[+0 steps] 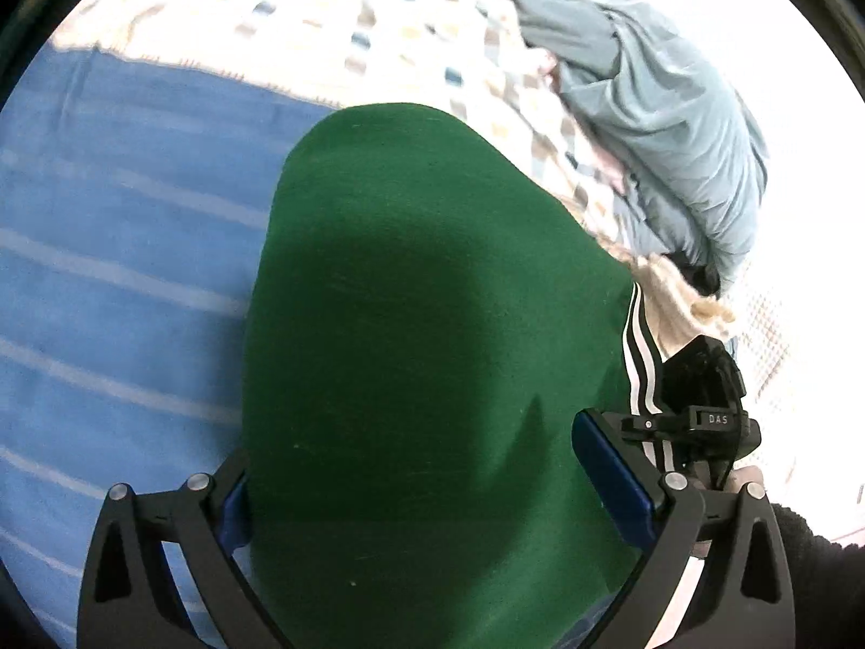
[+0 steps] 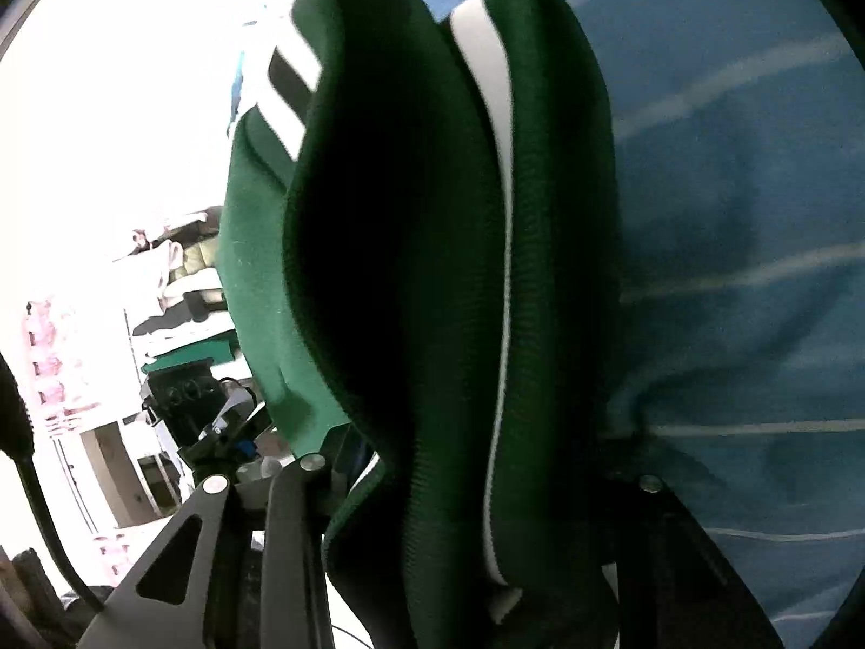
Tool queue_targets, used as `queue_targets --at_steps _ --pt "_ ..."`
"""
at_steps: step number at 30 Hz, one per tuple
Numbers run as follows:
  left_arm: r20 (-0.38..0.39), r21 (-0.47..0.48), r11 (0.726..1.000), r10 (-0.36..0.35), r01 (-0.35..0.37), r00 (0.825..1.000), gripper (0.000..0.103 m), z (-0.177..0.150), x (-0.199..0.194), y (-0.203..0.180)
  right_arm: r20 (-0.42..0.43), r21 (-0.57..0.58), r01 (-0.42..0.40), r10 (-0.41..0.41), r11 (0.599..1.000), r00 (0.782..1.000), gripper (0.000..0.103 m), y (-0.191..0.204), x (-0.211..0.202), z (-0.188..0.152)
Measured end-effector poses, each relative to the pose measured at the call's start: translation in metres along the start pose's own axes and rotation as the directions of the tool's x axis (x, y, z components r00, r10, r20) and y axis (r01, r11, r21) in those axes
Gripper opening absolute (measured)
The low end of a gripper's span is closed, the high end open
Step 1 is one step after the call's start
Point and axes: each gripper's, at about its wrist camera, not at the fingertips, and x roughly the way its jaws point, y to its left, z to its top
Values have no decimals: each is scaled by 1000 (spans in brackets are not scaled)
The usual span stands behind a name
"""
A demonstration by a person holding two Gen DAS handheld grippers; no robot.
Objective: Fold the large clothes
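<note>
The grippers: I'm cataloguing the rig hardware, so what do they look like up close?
The left gripper has black skeletal fingers with triangular cutouts, silver round bolts and blue pads. The right gripper has matching black fingers and bolts. White "DAS" lettering marks its body. A dark sleeve shows.
</note>
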Motion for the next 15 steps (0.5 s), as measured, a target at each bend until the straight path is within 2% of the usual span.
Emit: queue_targets --at_steps 3,8,10,15 --pt "22 4 1000 -22 22 1000 102 35 -14 7 32 -11 -20 20 1000 999 40 27 -5 15" --pt "56 25 999 -21 20 998 102 109 -32 15 70 -47 -19 23 999 997 40 77 -35 73" --pt "72 30 1000 -8 5 997 102 145 -34 25 77 -73 -19 25 997 997 40 101 -33 106" --pt "113 26 998 52 -55 992 102 223 -13 55 71 -118 -33 41 992 997 40 149 -3 213"
